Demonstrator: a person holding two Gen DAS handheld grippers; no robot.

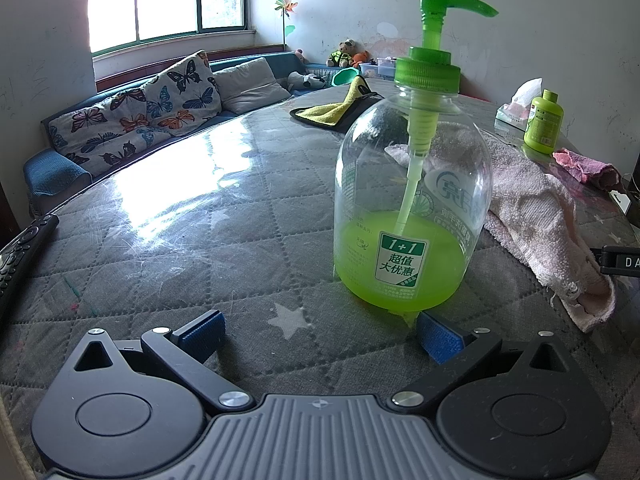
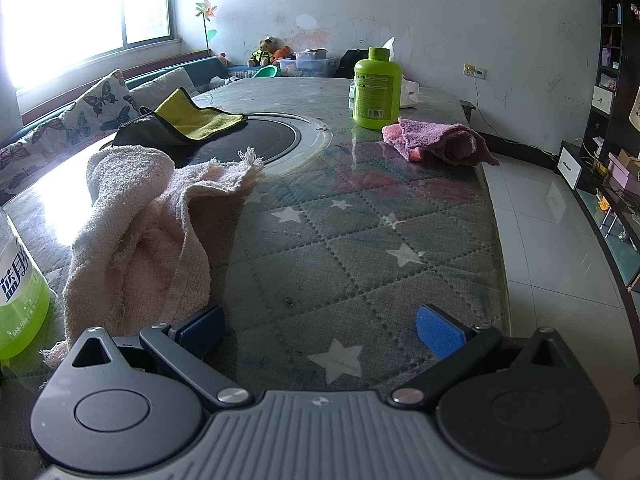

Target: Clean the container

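Both grippers gape, holding nothing: left gripper [image 1: 320, 334] faces the pump bottle [image 1: 412, 208] at 1 o'clock; right gripper [image 2: 320, 330] has the pale towel [image 2: 148, 216] at 10 o'clock.

Pump bottle [image 2: 20, 280] and remote control [image 1: 24, 256] cut by frame edges.

Pump bottle [image 1: 412, 200] on table [image 1: 180, 240]; towel [image 1: 532, 208] right, behind.

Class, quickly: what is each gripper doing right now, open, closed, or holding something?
Left gripper: open, holding nothing; the pump bottle stands just ahead.
Right gripper: open, holding nothing; the pale pink towel lies beside it.
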